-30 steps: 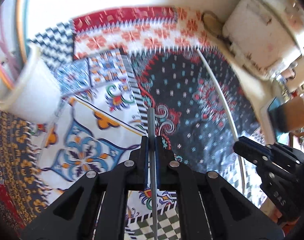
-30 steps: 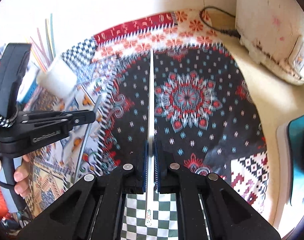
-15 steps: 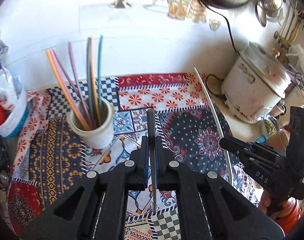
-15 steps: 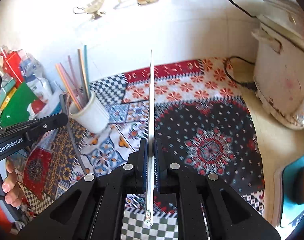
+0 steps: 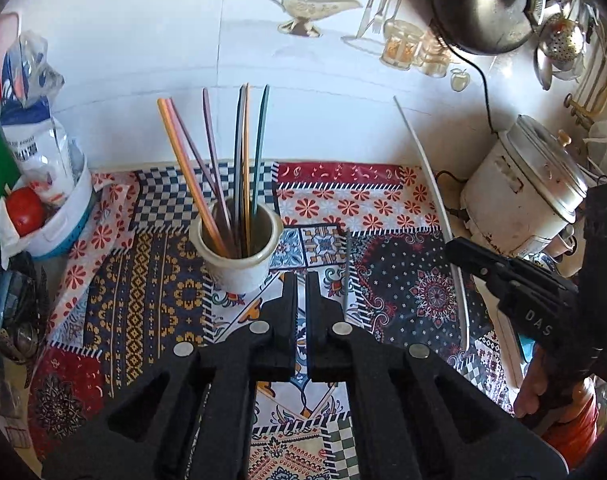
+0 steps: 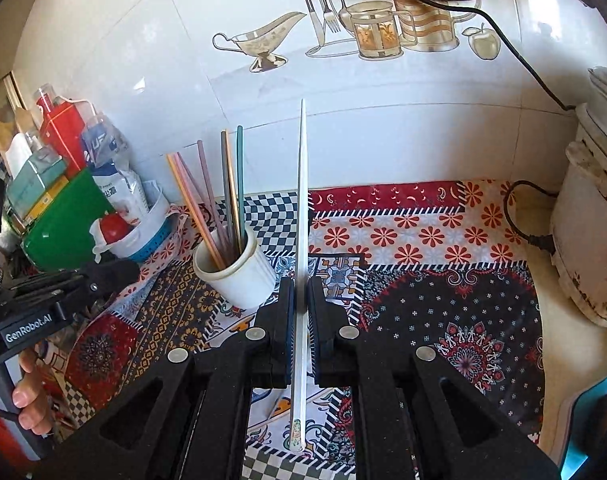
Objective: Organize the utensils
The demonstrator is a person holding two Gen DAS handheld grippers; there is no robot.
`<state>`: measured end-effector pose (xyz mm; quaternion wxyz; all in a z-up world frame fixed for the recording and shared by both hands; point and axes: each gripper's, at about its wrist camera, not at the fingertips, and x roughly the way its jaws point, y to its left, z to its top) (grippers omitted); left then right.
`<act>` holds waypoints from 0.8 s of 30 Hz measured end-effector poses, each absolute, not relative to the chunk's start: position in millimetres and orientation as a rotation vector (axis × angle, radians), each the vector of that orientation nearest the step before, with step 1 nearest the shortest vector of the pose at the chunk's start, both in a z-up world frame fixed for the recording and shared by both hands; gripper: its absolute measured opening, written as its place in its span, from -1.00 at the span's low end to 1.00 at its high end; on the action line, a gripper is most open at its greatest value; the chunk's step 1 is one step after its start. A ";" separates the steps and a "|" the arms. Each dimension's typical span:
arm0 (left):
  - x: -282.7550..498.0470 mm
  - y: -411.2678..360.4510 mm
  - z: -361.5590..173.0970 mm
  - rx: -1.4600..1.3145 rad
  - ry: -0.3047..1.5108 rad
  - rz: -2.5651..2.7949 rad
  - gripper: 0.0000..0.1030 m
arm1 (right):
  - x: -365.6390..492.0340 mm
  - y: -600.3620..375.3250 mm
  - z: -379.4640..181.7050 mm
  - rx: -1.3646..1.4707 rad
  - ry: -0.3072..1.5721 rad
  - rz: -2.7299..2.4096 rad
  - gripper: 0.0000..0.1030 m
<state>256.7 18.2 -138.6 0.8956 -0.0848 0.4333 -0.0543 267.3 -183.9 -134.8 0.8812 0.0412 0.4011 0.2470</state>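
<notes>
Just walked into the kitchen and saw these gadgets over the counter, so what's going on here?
A person is tidying chopsticks, with tongs in each hand. The right tongs are shut on a long white chopstick, held above the patterned cloth. The left tongs are shut with nothing between them; a grey chopstick shows just beside them, ungripped. A white cup already holds several coloured chopsticks, so the white one probably goes there next.

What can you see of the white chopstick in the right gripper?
The white chopstick is long, thin and smooth, plastic by the look, with a small printed mark near its lower end. The right gripper is shut on it below mid-length, so it is off the cloth. It points up toward the tiled wall, touching nothing else.
</notes>
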 end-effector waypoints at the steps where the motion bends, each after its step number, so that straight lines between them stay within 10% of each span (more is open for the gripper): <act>1: 258.8 19.6 -145.7 -0.187 0.921 -0.113 -0.96 | 267.8 -184.5 -135.2 0.087 0.835 0.515 -0.88; 9: 284.5 -15.1 -196.0 -0.136 1.068 -0.172 -0.61 | 272.1 -213.4 -141.8 0.095 0.845 0.447 -0.88; 24: 380.5 -136.7 -279.2 0.021 1.234 -0.363 -0.55 | 274.9 -299.3 -165.3 0.180 0.891 0.272 -0.88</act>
